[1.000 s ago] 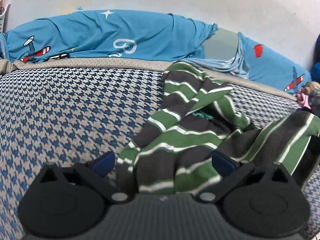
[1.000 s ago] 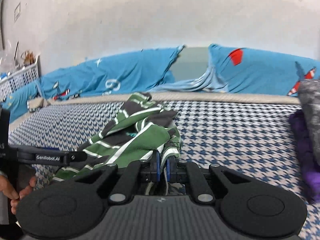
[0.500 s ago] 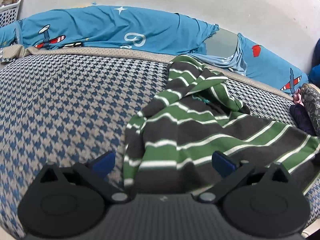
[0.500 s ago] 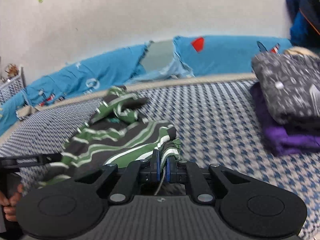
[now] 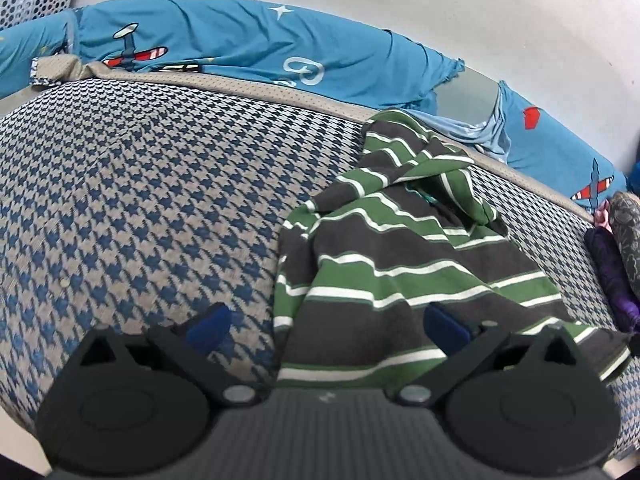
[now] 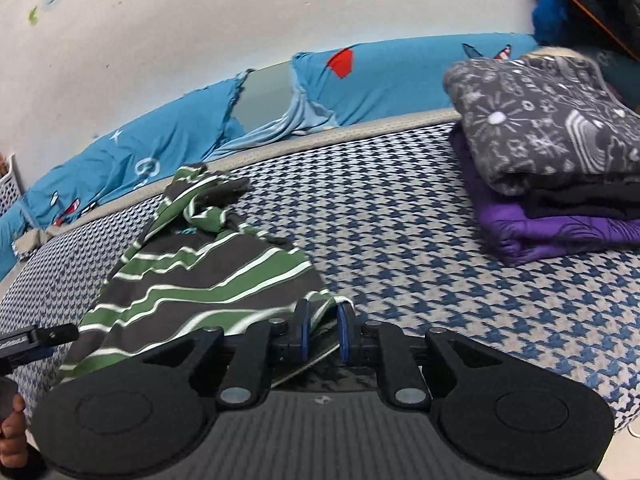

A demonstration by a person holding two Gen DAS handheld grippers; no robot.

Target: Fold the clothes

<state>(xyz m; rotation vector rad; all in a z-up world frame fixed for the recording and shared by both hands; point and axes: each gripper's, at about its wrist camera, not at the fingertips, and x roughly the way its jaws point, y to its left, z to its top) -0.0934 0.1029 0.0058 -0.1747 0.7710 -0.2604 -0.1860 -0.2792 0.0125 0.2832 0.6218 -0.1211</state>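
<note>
1. A bed covered in blue-and-beige houndstooth fabric [image 5: 132,200] fills both views; a crumpled turquoise sheet printed with aeroplanes [image 5: 224,48] lies along the pale wall behind it; a stack of folded clothes, grey patterned on top and purple below [image 6: 552,184], sits off to the right.
2. The green, dark grey and white striped hooded top [image 5: 400,264] lies spread near the bed's front edge, hood end rumpled toward the wall.
3. The right gripper [image 6: 323,330] has the top's near corner between its pads, jaws opening, so the cloth looks loose; the left gripper [image 5: 326,320] stands wide apart, holding nothing.
4. The step looks like laying the top flat before folding; next, likely, smooth the hood and sleeves, then take an edge to fold over.
</note>
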